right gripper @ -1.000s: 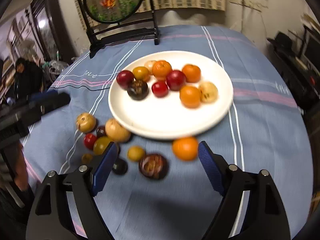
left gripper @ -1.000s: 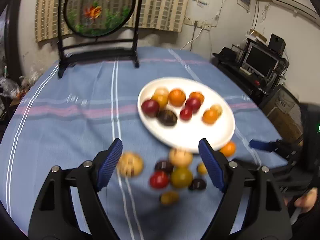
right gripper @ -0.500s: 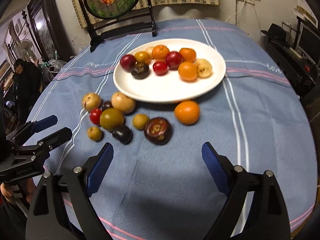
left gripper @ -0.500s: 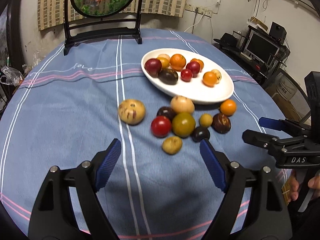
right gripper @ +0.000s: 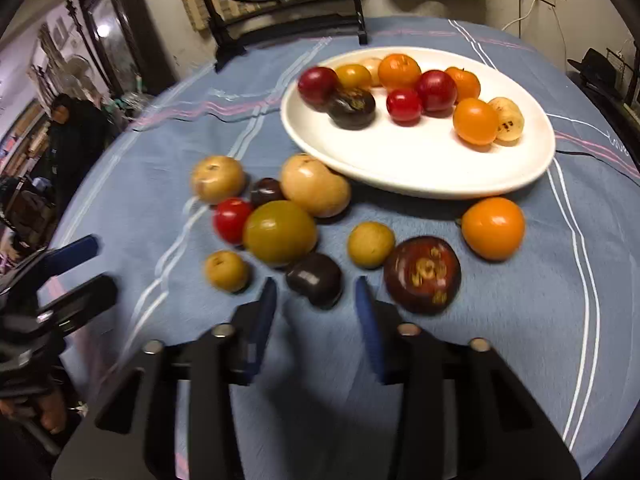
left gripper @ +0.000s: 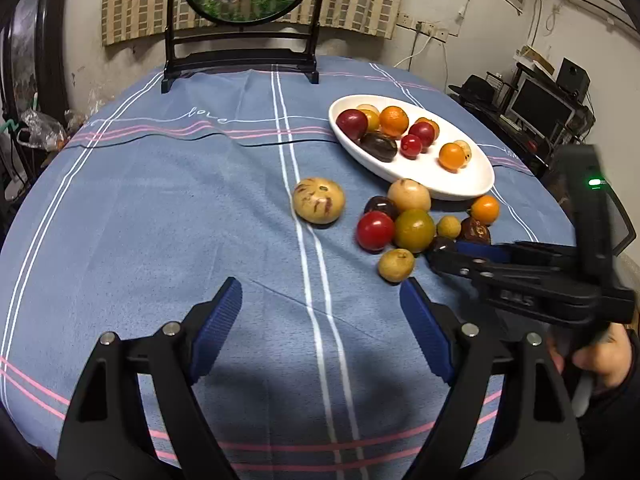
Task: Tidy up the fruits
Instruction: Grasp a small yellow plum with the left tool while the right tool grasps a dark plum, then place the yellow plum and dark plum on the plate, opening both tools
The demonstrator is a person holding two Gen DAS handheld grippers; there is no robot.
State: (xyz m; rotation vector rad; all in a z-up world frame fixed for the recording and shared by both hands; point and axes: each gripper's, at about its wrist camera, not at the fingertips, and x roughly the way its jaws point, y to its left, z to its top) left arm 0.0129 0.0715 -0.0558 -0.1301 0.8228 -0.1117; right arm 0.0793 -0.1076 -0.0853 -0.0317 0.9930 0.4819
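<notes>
Presently, the left hand-held gripper [left gripper: 320,320] hangs released, well short of the white plate [right gripper: 420,176]. The right hand-held gripper [right gripper: 316,300], half-spread and grasping nothing, is nearer: the dark plum [right gripper: 314,279] lies just ahead on the tabletop [left gripper: 160,220], long axis crosswise.

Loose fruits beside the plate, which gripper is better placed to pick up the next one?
Right. The right gripper has its jaws open on either side of the small dark fruit, almost straddling it. The left gripper hangs open over bare tablecloth, short of every loose fruit.
</notes>
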